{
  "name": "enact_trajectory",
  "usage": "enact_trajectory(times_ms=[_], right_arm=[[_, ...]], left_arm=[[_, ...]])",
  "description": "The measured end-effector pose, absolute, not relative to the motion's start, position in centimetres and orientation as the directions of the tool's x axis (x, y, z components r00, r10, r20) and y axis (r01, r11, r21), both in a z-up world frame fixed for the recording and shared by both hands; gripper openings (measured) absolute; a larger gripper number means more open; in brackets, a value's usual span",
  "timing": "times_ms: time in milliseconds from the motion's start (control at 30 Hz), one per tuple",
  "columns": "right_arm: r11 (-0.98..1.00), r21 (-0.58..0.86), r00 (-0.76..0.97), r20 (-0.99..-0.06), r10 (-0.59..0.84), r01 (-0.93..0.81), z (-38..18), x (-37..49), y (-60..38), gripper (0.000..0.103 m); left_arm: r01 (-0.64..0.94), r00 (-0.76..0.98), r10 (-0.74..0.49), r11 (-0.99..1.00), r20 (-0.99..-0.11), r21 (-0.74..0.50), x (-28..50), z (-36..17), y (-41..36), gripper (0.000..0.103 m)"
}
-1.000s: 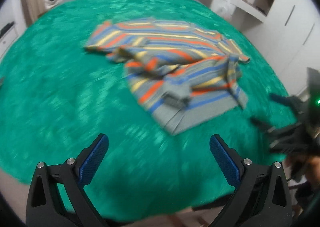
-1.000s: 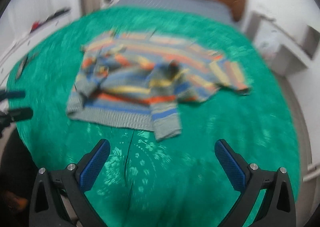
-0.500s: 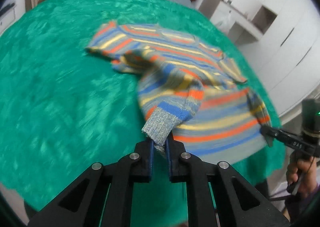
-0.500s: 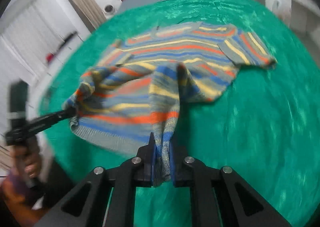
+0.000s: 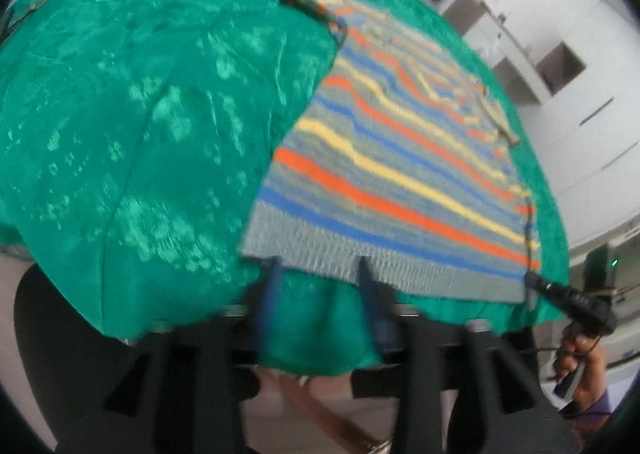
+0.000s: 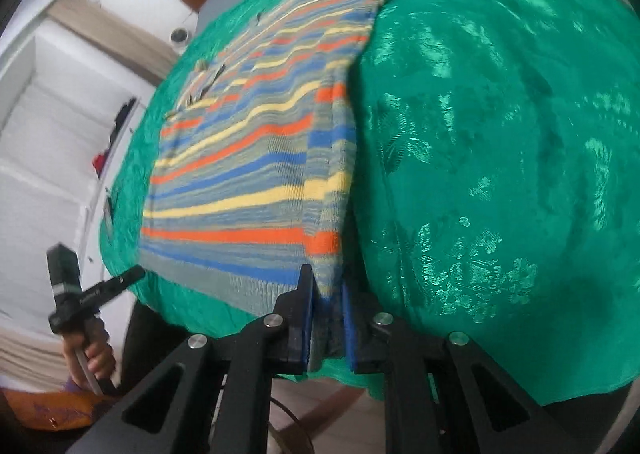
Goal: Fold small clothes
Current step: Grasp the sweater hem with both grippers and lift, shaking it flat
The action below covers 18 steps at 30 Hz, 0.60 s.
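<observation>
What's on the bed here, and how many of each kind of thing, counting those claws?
Striped sweater: 1
Green bedspread: 1
Claws: 2, the left claw open at the hem, the right claw shut on the sweater
Total: 4

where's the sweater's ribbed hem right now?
The ribbed hem lies along the near edge of the green bedspread, just ahead of the left hand-held gripper; the right hand-held gripper pinches its corner.
</observation>
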State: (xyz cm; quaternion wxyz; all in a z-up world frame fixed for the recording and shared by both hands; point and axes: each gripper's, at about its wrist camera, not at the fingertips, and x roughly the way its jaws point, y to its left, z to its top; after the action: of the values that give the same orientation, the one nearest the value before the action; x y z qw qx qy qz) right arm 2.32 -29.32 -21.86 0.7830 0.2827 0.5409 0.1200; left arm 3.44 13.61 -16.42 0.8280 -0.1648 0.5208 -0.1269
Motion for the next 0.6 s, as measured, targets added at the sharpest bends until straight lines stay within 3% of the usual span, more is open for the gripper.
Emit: enact_trajectory(times_ms=[67,100,133,167,200,267,300,500,600], right_arm=[[0.799,0.590,0.389,-0.767,0.510,0.117,-22.0,2.3,-29.3,0.038],[0.793,0.598,0.387,-0.763,0.518,0.117,-22.1,2.5,-29.2,0.049],[0.787,0.606,0.386,-0.757,0.527,0.115,-22.2,2.7,-28.9,0.054],[0.785,0.609,0.385,-0.755,0.531,0.112,-22.4,3.0,-28.9,0.054],[0.794,0.599,0.382,-0.762,0.523,0.106,-22.6,3.1,-28.9,0.053],[0.830,0.545,0.367,-0.800,0.474,0.116,-22.7,3.4,-28.7,0.024],[0.846,0.516,0.361,-0.821,0.443,0.136,-22.6,3.3,-28.8,0.006],[0.845,0.504,0.378,-0.827,0.415,0.176,-18.6,1.0,-31.4,0.005],[0.878,0.439,0.333,-0.870,0.363,0.189,-19.7,0.9,-31.7,0.005]], left_arm=[[0.041,0.468,-0.360,0.921,-0.807,-0.387,4.3,-16.0,13.9,0.067],[0.041,0.473,-0.344,0.928,-0.811,-0.370,5.1,-16.2,13.8,0.067],[0.039,0.471,-0.325,0.936,-0.820,-0.349,6.1,-16.6,13.6,0.067],[0.034,0.466,-0.306,0.944,-0.830,-0.329,6.7,-17.0,13.4,0.064],[0.027,0.453,-0.287,0.951,-0.844,-0.308,7.5,-17.7,13.0,0.044],[0.024,0.397,-0.278,0.956,-0.874,-0.293,8.3,-19.1,12.5,0.004],[0.015,0.397,-0.272,0.957,-0.877,-0.290,8.3,-19.1,12.4,0.002],[0.068,0.428,-0.304,0.950,-0.851,-0.305,4.4,-15.5,13.4,0.001],[0.091,0.384,-0.286,0.958,-0.878,-0.273,3.4,-16.6,12.3,0.001]])
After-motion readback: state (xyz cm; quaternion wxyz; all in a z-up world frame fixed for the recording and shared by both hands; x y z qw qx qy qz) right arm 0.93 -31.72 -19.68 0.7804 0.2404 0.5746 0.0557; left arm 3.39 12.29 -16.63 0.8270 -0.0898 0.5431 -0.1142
